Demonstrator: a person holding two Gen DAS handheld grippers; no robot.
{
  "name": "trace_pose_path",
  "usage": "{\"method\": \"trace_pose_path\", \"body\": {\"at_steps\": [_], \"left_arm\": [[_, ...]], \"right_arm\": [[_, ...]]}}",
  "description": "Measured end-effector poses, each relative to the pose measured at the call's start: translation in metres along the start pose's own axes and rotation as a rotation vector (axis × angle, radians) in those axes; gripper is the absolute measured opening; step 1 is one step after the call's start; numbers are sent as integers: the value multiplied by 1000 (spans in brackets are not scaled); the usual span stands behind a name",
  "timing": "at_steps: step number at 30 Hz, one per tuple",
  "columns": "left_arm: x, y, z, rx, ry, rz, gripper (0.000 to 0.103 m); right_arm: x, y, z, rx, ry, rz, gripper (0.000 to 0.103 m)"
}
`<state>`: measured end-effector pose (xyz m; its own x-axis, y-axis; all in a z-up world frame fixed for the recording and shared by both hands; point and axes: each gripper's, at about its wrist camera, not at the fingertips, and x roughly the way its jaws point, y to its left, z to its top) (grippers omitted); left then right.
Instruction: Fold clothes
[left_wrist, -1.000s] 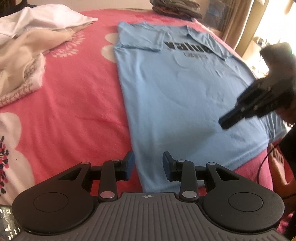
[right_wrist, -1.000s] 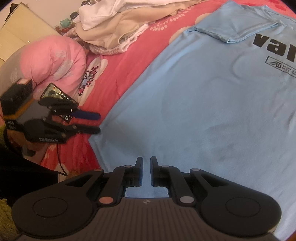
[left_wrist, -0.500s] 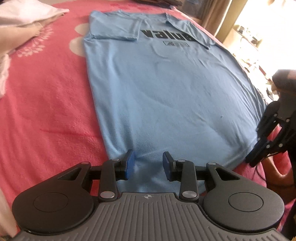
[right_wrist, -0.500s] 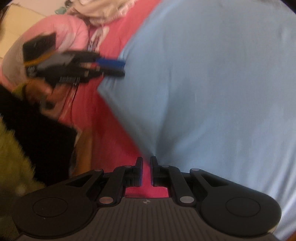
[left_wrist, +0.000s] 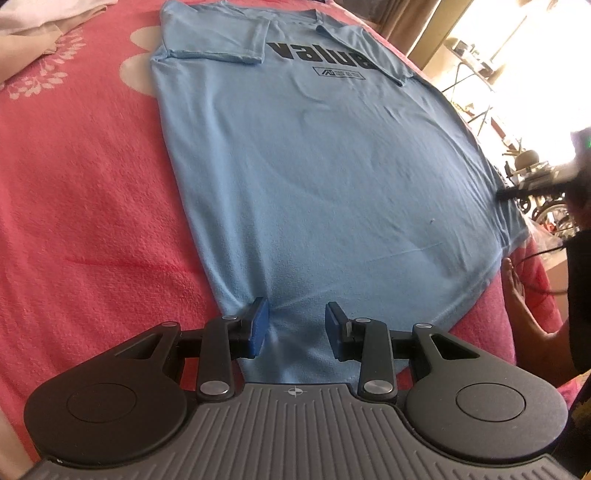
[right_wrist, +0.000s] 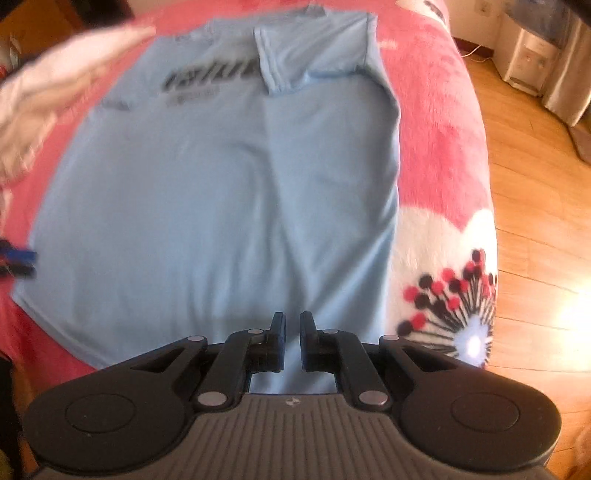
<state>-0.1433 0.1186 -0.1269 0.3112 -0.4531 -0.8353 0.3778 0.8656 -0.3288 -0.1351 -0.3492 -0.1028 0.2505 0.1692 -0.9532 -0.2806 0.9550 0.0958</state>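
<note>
Your left gripper (left_wrist: 295, 325) hangs part open over the near hem of the blue T-shirt (left_wrist: 314, 166), gripping nothing. Your right gripper (right_wrist: 291, 339) is all but closed and empty above the hem's other corner. The shirt lies flat on the pink blanket (left_wrist: 85, 184), its sleeves folded in at the far end.

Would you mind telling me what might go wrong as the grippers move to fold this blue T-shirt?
1. The left gripper straddles the hem of the blue T-shirt with open jaws; closing could also pinch the fuzzy red blanket.
2. The right gripper is shut above the hem's other corner; unless opened, it will push the cloth.
</note>
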Motion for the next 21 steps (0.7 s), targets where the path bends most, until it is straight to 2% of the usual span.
{"method": "trace_pose_path", "body": {"at_steps": [2, 5, 8, 9, 12, 14, 18, 21], "left_arm": [[0, 1, 0, 9, 3, -7, 34], [-1, 2, -1, 27, 2, -12, 34], [-1, 1, -3, 37, -7, -13, 34], [-2, 1, -4, 36, -9, -12, 34], [-2, -1, -4, 37, -12, -6, 34], [-2, -2, -3, 41, -13, 0, 34], [-1, -4, -3, 38, -19, 11, 34], [-1, -5, -3, 34, -21, 20, 34]], "right_arm": [[3, -1, -19, -30, 30, -37, 5], [-11, -10, -42, 23, 107, -86, 5], [-23, -9, -39, 4, 163, -133, 7], [-28, -8, -34, -20, 153, -140, 7], [-36, 3, -8, -67, 61, -96, 7], [-28, 9, 0, -80, 39, -83, 7], [-6, 8, -31, -43, 151, -108, 7], [-15, 4, -46, -1, 194, -78, 7]]}}
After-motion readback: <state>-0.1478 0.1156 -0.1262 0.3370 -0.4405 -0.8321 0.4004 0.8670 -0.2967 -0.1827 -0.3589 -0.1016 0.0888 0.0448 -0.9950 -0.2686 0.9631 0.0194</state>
